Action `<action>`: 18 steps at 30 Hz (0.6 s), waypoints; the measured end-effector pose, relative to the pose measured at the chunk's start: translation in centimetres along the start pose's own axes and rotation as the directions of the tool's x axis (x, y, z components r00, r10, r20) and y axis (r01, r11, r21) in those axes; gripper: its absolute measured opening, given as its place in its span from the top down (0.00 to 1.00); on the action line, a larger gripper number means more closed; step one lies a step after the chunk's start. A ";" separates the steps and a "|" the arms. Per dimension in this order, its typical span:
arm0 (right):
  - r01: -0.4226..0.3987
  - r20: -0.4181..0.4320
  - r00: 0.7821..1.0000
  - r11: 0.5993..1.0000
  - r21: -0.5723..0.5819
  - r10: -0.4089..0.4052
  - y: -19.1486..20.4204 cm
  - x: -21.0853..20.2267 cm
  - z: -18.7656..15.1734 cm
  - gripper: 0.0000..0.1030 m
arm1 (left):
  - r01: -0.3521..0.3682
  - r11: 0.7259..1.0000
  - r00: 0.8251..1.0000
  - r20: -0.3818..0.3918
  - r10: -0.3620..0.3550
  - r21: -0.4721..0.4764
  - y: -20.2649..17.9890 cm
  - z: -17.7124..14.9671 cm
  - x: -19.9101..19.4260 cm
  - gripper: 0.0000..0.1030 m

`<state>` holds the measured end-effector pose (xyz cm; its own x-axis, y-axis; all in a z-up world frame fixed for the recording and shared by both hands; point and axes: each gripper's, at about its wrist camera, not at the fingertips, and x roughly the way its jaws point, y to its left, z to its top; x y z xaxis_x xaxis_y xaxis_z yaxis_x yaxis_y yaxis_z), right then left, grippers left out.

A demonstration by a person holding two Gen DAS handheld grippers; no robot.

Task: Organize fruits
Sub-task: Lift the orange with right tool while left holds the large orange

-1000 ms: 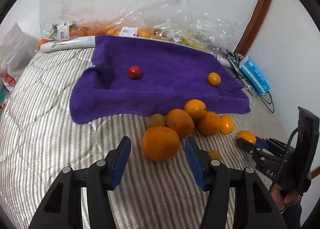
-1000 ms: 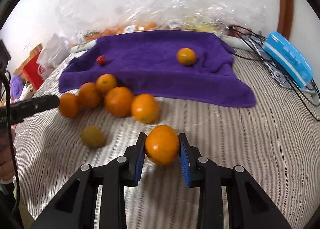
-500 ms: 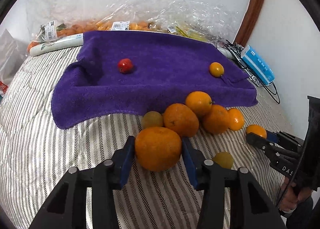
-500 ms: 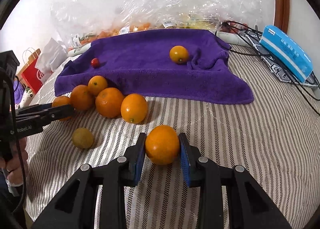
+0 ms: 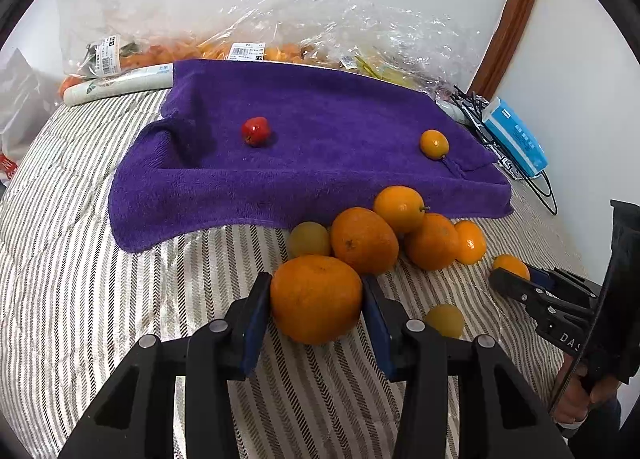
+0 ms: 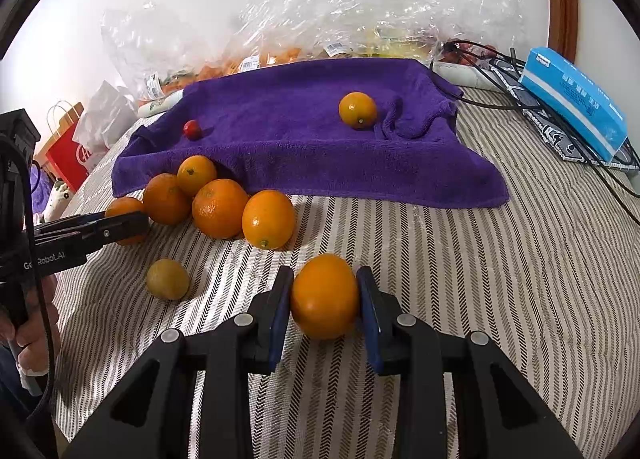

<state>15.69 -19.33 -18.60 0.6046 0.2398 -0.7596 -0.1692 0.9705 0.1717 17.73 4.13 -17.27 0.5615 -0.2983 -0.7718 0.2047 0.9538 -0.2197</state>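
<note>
Looking along the left gripper [image 5: 316,313] first, we have a large orange [image 5: 316,299] clamped between the two blue pads, which press its flanks; whether its underside rests on the striped bedcover [image 5: 80,279] or sits just off it, we cannot tell. Just beyond it lies the loose cluster of oranges [image 5: 396,235] with a greenish fruit [image 5: 309,239] tucked against it, right at the near hem of the purple towel [image 5: 320,147]. On the towel a small red fruit [image 5: 255,131] sits toward the left and a small orange [image 5: 434,143] toward the right, well apart. From the right wrist view, our right gripper [image 6: 325,311] is likewise closed on a smooth orange [image 6: 325,295], held low over the stripes with open bedcover between it and the towel's front edge [image 6: 360,195]. A second greenish fruit [image 6: 168,279] lies off to the left of it, alone. We judge the step in hand to be carrying both held fruits to the towel, most likely the oranges to the small orange's side. To do it well, we should lift each clear before travelling, keep the squeeze firm but gentle since round skins can slip, steer the left one over the cluster so nothing rolls, and set each down on flat pile away from the folds.
</note>
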 end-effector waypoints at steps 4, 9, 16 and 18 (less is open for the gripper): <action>-0.009 0.004 1.000 1.000 0.010 0.009 -0.2 -0.1 0.0 0.69 | 0.000 1.000 1.000 0.005 0.000 -0.006 0.3 -0.2 -0.7 0.59; -0.023 0.011 1.000 0.999 0.034 0.022 -0.5 -0.6 -0.1 0.69 | 0.015 0.999 1.000 0.022 -0.015 -0.037 0.7 -0.4 -1.5 0.59; -0.032 0.039 0.999 0.999 0.042 0.030 -0.5 -1.8 0.3 0.74 | 0.016 0.999 0.999 0.050 -0.014 -0.030 0.6 -0.3 -2.7 0.63; -0.030 0.041 0.999 0.999 0.041 0.028 -0.5 -2.0 0.4 0.75 | 0.024 0.999 0.999 0.043 -0.023 -0.025 0.5 -0.4 -2.5 0.62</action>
<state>14.88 -20.25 -16.93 0.6311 0.2681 -0.7279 -0.1550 0.9630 0.2203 16.10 5.36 -15.70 0.5907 -0.3217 -0.7400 0.1980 0.9468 -0.2536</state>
